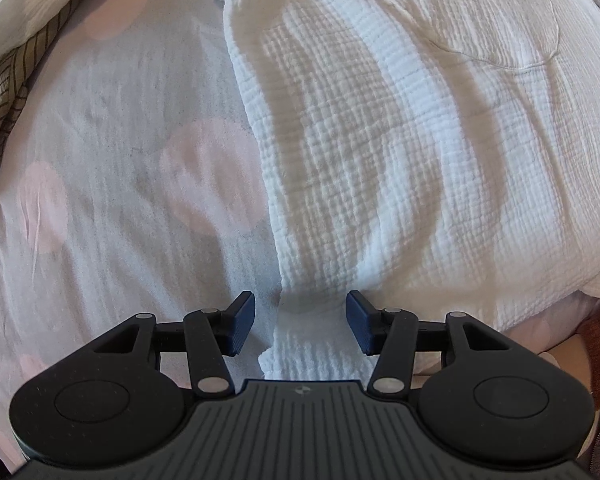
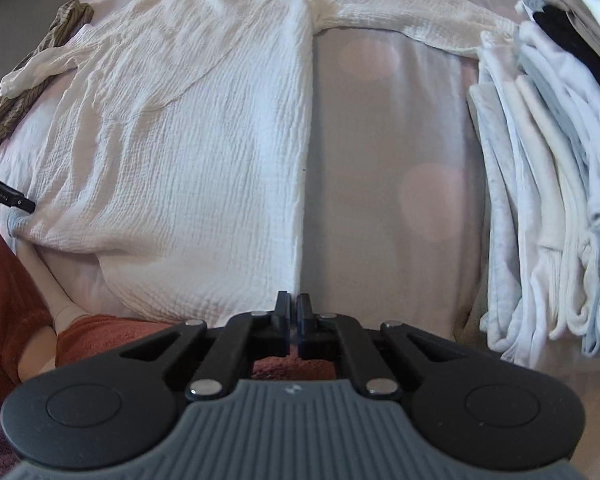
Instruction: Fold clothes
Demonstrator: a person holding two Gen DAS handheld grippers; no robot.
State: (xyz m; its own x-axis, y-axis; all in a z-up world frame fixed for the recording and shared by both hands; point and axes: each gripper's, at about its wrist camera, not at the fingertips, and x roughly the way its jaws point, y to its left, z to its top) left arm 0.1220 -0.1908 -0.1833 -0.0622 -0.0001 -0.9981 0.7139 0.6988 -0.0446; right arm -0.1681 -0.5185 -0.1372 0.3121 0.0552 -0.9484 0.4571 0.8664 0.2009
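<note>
A white crinkled shirt (image 2: 188,152) lies spread flat on a bedsheet (image 2: 384,200) printed with pale pink dots, one long sleeve (image 2: 404,20) stretched out toward a stack of folded pale clothes (image 2: 548,200) at the right. A striped olive garment (image 2: 32,80) lies crumpled just beyond the shirt's far left side. The right gripper (image 2: 293,312) sits at the shirt's lower hem corner, its jaws pressed nearly together; whether fabric is pinched cannot be told. The left gripper (image 1: 300,326) hovers with jaws wide apart, straddling the shirt's near edge and holding nothing.
</note>
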